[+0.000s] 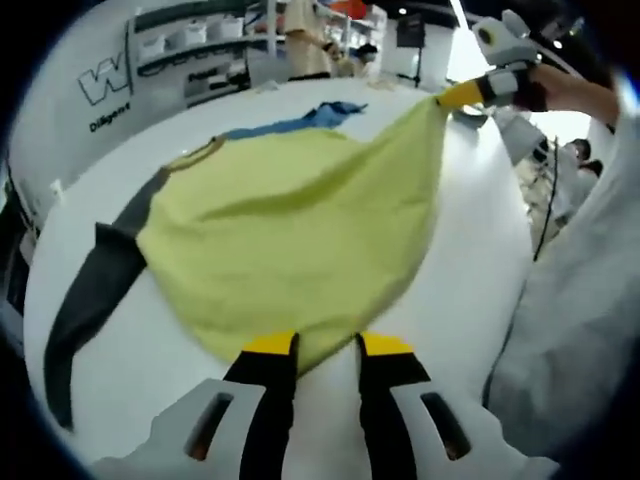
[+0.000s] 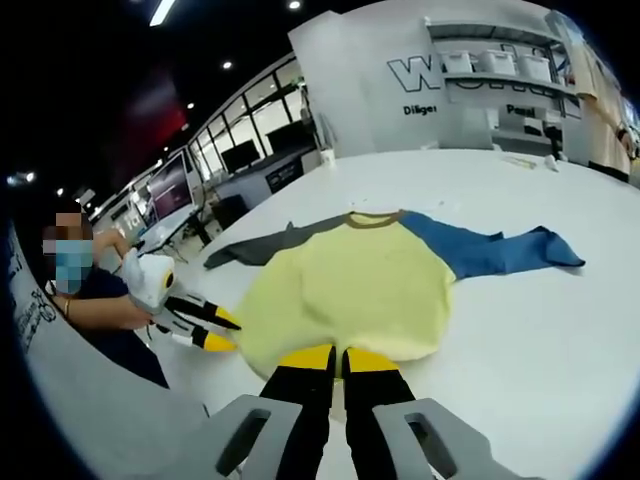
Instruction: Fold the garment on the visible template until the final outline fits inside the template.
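We have both claws pinched on the hem of the yellow shirt: left gripper and right gripper. It lies on the white table, sleeves spread. Next, we judge, carry the hem toward the collar.

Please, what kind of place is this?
Probably a lab or demo hall: a large white table holds the garment, with a lettered wall, shelves of bins and monitors behind.
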Available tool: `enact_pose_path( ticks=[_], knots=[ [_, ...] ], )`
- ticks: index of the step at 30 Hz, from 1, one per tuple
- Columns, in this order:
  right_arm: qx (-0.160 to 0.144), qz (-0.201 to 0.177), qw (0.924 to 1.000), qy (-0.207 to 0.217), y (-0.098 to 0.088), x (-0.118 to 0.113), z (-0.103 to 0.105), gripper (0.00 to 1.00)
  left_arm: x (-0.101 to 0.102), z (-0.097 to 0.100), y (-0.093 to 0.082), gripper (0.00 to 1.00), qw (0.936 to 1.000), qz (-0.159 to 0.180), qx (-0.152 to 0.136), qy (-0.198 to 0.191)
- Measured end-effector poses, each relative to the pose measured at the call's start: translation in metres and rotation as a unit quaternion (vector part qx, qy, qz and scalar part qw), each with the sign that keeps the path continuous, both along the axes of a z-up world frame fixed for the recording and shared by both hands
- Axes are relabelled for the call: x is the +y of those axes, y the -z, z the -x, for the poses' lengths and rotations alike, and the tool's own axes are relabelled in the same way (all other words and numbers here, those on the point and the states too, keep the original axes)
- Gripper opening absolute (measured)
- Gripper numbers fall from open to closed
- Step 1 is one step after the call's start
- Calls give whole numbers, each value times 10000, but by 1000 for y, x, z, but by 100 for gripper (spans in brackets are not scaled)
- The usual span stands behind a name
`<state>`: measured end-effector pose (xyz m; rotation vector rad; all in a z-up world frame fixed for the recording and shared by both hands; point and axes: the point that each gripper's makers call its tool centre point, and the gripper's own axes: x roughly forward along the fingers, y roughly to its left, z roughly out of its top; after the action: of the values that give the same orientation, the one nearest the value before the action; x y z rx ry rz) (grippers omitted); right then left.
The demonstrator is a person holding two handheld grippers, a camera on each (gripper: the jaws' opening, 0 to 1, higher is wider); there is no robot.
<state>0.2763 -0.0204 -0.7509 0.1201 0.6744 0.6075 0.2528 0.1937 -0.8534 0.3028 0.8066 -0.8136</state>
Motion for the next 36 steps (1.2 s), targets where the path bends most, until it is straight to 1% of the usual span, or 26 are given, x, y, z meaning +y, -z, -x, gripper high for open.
enact_pose_path(
  ticks=[2,3,5,6,9,11,12,13,14,16,20,21,23,24,26,27,29,30,32,33,34,36],
  knots=[
    [6,4,10000,16,0,0,0,0,1,-4,0,13,10000,-42,-63,-5],
    [12,5,10000,27,1,-1,-2,0,3,-11,1,9,10000,-30,-68,-43],
    [20,2,10000,41,1,0,-4,0,3,-14,0,3,10000,26,-23,-70],
    [14,0,10000,50,0,0,-5,0,4,-17,-1,2,10000,34,-39,-65],
    [-5,4,10000,74,-1,1,-12,0,5,-24,-10,1,9999,52,-89,-22],
    [-42,35,10000,80,-1,1,-22,0,6,-35,-21,1,9998,141,-127,-22],
    [-58,47,9999,91,-1,2,-28,0,7,-43,-27,1,9997,202,-160,-58],
    [-66,50,9999,93,-1,3,-30,0,8,-47,-27,1,9996,225,-174,-69],
    [-93,47,9999,109,-1,5,-42,0,9,-53,-30,1,9994,269,-191,-104],
    [-118,61,9998,135,1,9,-55,0,13,-70,-37,1,9989,340,-256,-219],
    [-101,101,9997,196,4,22,-77,0,16,-101,-49,1,9979,400,-291,-428],
    [-88,107,9997,204,5,23,-80,0,18,-108,-48,1,9977,401,-304,-455],
    [-55,154,9996,211,13,27,-101,0,21,-123,-44,1,9972,395,-292,-560],
    [-25,172,9996,211,15,29,-106,0,23,-129,-42,1,9970,390,-309,-593],
    [43,244,9994,222,25,35,-116,0,25,-134,-41,1,9963,355,-296,-732],
    [55,294,9992,246,29,38,-120,0,30,-146,-37,0,9939,268,-351,-1010],
    [48,377,9990,224,33,42,-128,0,33,-156,-32,0,9926,273,-396,-1112],
    [112,377,9990,212,39,48,-132,0,35,-166,-27,0,9908,381,-366,-1244],
    [188,324,9991,197,46,51,-137,0,36,-170,-23,2,9905,500,-306,-1240],
    [194,326,9991,198,48,52,-138,2,36,-170,-22,3,9906,504,-287,-1238],
    [213,353,9990,177,51,54,-139,7,39,-172,-22,3,9905,503,-301,-1244],
    [186,369,9991,134,52,56,-139,12,38,-165,-30,4,9911,489,-349,-1190]
  ],
)
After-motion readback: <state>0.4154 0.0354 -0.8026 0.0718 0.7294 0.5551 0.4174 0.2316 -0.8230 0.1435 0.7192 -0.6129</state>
